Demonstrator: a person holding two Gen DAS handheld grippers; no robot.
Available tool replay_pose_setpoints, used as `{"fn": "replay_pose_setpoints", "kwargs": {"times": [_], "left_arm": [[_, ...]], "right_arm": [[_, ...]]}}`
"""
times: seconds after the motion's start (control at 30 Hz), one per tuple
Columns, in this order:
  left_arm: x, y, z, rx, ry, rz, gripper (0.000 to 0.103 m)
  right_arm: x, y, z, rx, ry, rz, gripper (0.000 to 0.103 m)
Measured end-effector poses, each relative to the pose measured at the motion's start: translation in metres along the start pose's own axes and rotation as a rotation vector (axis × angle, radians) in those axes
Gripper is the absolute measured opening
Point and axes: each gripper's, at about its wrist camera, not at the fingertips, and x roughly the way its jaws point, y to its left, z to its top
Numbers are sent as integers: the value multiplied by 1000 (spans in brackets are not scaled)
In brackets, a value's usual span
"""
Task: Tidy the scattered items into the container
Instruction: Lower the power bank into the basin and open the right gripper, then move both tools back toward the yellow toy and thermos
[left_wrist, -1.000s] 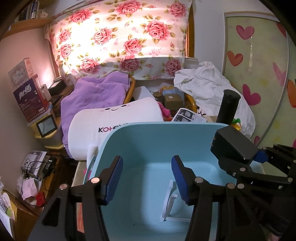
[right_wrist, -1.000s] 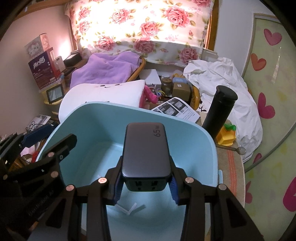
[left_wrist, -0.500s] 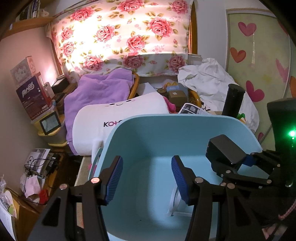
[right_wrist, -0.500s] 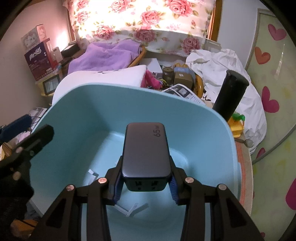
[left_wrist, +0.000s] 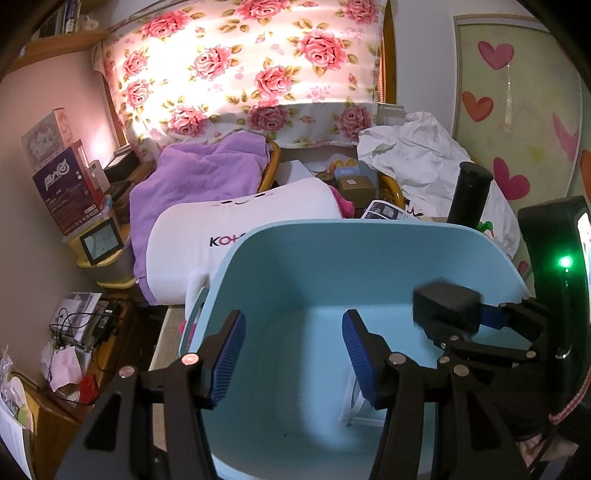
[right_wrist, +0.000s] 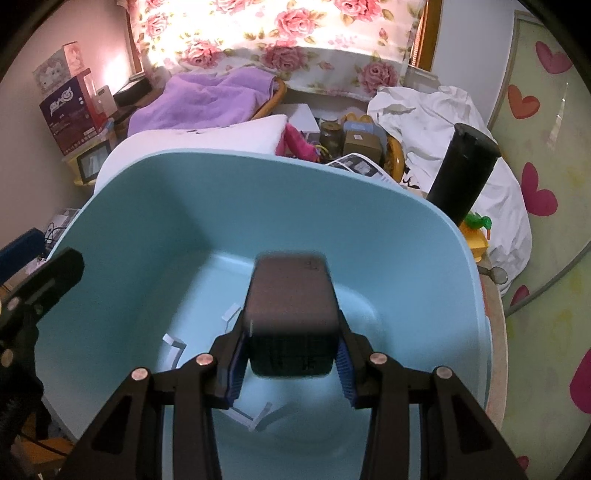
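Note:
A light blue plastic tub (left_wrist: 369, 258) (right_wrist: 155, 206) fills both views. My right gripper (right_wrist: 290, 356) holds a dark grey charger block (right_wrist: 291, 314) between its blue pads, low inside the tub; the block looks blurred. It also shows in the left wrist view (left_wrist: 445, 306) at the right. My left gripper (left_wrist: 293, 354) is open and empty above the tub's near left side. White plastic strips (right_wrist: 173, 345) (left_wrist: 354, 402) lie on the tub floor.
A black cylinder bottle (right_wrist: 465, 173) (left_wrist: 469, 192) stands just behind the tub's right rim, with a yellow-green toy (right_wrist: 478, 229) beside it. A white cushion (left_wrist: 236, 236), purple blanket (left_wrist: 199, 177) and white cloth (left_wrist: 424, 162) lie behind. Boxes (left_wrist: 66, 192) stand at the left.
My right gripper has carried the charger block down and forward, deeper into the tub. My left gripper has stayed open over the tub, and its view has shifted slightly.

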Motion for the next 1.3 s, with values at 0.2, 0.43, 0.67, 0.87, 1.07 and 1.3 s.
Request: {"fn": "replay_pose_setpoints", "kwargs": {"times": [0.2,0.43,0.67,0.87,1.07,1.3], "left_arm": [[0,3,-1,-5,2,2,58],[-2,4,2,-5,-5,4,58],[-4,4,4,-3,-7,8,59],[-7,3,6,8,-5,8,61],[-15,1,10,-2,-13,5,61],[-30,-11,19,17,-46,32,62]], "right_arm": [[-3,4,4,-19,-13,-16,45],[-4,7,6,-27,-13,-26,46],[-10,6,3,-11,-17,-29,59],[-22,4,1,-20,-39,-48,75],[-41,-9,-2,6,-62,-43,85],[-69,-34,-5,51,-104,-32,94]]}}
